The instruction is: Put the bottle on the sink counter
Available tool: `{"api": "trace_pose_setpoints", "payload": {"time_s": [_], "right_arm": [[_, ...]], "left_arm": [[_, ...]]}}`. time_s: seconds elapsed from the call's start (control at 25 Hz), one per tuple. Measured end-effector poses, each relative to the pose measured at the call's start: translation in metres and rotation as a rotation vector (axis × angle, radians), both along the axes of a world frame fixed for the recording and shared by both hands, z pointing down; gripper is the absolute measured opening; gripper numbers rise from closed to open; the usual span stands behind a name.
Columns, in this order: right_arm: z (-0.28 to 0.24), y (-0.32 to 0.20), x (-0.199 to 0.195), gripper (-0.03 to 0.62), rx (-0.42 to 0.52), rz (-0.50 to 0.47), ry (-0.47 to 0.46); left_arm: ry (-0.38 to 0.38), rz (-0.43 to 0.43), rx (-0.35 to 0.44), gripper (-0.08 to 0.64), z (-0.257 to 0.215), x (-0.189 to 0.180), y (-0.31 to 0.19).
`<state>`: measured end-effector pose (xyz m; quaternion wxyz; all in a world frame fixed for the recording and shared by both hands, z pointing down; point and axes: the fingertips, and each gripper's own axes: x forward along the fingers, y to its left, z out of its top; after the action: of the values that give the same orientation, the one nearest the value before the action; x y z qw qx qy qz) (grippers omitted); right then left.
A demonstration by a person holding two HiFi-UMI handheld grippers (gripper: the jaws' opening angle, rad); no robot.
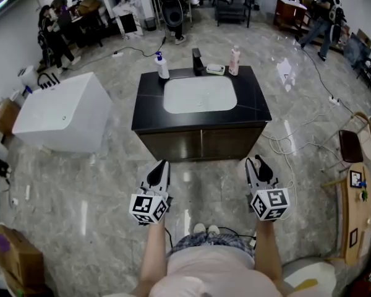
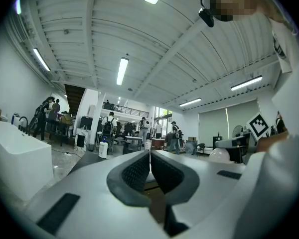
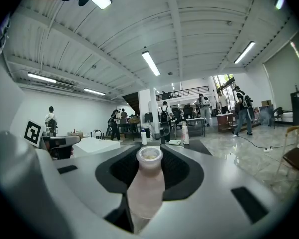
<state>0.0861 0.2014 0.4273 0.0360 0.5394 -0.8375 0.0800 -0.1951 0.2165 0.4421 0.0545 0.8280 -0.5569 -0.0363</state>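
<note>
One step looks done: my right gripper [image 1: 256, 163] is clamped on the pale pink bottle [image 3: 146, 183], pads pressing its body while its top pokes out between the jaws. My left gripper [image 1: 162, 166] has its jaws together with nothing in them. Both hang over the floor in front of the surface [image 1: 255, 107], well apart from its front edge, so the bottle is not yet where it belongs. Along the back edge stand a white pump bottle [image 1: 162, 66], the black faucet [image 1: 197, 60], a soap dish [image 1: 215, 69] and a pink bottle [image 1: 234, 60]. What I judge is left: close in on the surface, stand the bottle on a bare strip, perhaps by the right edge, and let go.
</note>
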Motion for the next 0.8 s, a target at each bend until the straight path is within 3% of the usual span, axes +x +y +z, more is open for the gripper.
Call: {"api": "trace_pose_setpoints", "payload": {"time_s": [0.8], "right_arm": [[0.005,-0.023,-0.014,0.14,0.018,0.039,-0.006]], "left_arm": [[0.01,0.067,0.001,0.029,0.015,-0.005,-0.033]]}}
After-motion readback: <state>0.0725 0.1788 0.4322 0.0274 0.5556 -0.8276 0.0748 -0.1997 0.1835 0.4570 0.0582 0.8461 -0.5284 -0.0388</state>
